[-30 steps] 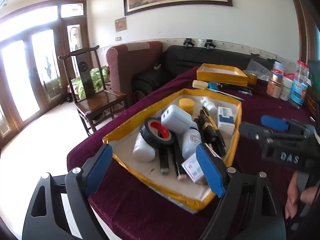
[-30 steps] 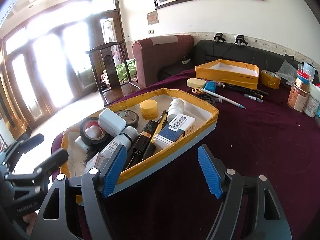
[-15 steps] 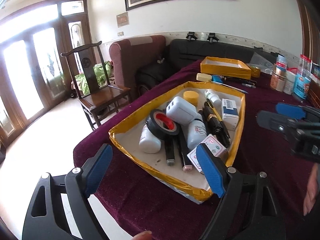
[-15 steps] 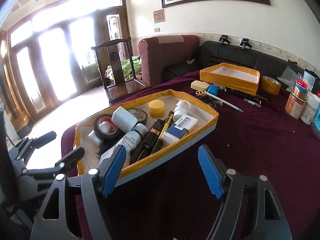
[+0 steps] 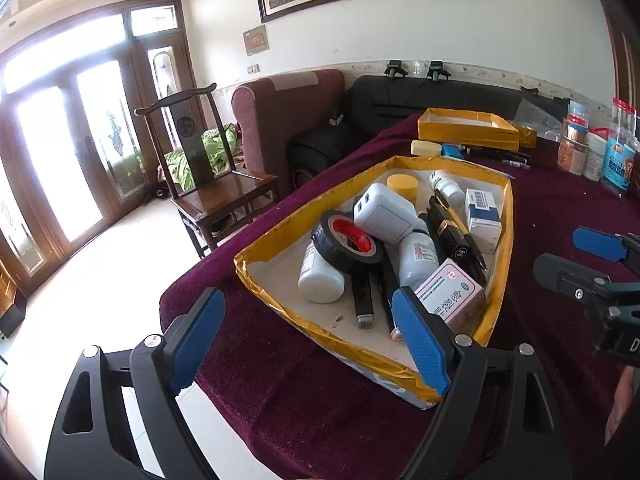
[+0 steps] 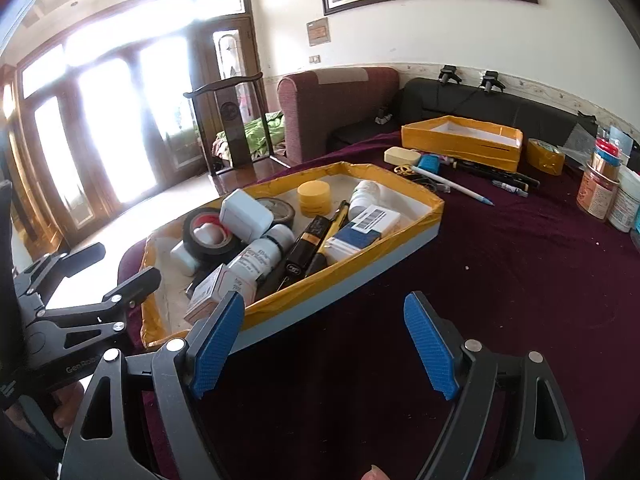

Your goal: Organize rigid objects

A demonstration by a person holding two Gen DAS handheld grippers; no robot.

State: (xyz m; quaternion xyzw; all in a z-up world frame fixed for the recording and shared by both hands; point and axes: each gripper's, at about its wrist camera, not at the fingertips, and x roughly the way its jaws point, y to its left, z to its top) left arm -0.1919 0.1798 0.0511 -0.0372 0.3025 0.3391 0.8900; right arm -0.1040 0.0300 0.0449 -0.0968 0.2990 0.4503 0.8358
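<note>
A table (image 6: 520,280) draped in dark maroon cloth fills the lower right of both views. Behind it, across the upper centre, a black sofa (image 5: 440,98) and a maroon armchair (image 5: 288,108) are seen, and a dark wooden chair (image 5: 204,176) stands at centre left before bright glazed doors.

At the centre of each frame a tray edged in yellow tape (image 5: 505,240) (image 6: 344,276) is set on the table, crowded with rigid objects. A second, smaller yellow tray (image 6: 460,144) is placed at the upper right, well apart, with pens and a pale bar lying just before it. Jars and tins (image 6: 600,192) are grouped at the right edge.

Inside the near tray a white charger block (image 5: 386,214) is propped on a roll of black tape with a red core (image 5: 348,246); beside these lie white pill bottles (image 5: 418,254), a blue-and-white box (image 5: 484,216), a pink-and-white medicine box (image 5: 450,292), black pens and a yellow round tin (image 5: 402,186).

The left gripper (image 5: 308,340) is held open at the bottom of its view, its jaws spread wide over the tray's near corner, nothing between them. The right gripper (image 6: 324,344) is likewise spread open and empty, above bare cloth beside the tray's long side
</note>
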